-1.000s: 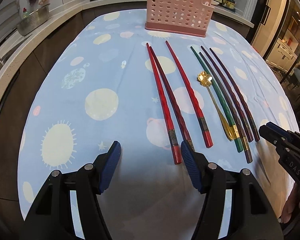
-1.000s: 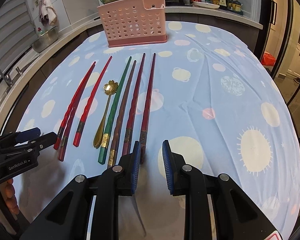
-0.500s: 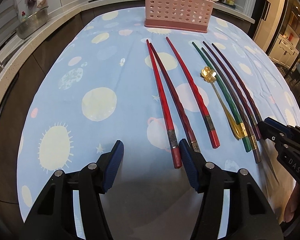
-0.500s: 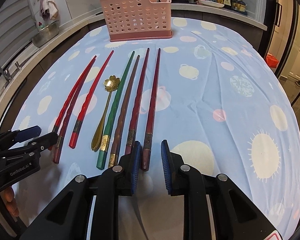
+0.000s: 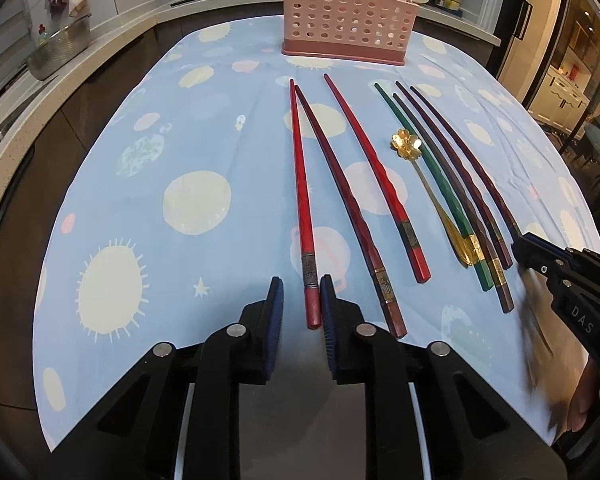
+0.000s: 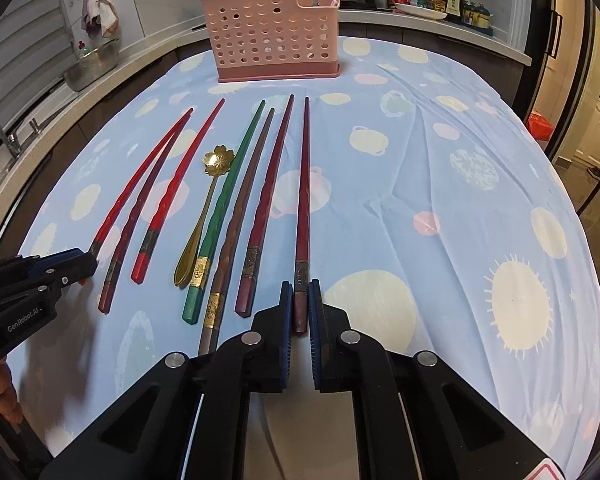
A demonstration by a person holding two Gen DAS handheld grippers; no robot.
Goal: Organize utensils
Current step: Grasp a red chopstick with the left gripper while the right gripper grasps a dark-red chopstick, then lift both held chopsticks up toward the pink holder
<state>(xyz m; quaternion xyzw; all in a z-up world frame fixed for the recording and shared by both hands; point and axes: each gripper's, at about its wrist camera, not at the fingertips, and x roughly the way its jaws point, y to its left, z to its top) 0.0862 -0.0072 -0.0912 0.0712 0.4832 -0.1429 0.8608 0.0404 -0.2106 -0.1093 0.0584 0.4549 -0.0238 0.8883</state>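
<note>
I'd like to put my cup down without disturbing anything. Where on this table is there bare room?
Two bare stretches of tablecloth: right of the outermost dark red chopstick, and left of the bright red chopstick. The middle is crowded with chopsticks and a gold flower spoon, running toward the pink utensil holder.

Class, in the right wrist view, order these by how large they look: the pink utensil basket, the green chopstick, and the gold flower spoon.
1. pink utensil basket, largest even though farthest from the camera.
2. green chopstick, visibly longer than the spoon lying beside it.
3. gold flower spoon, smallest.
</note>
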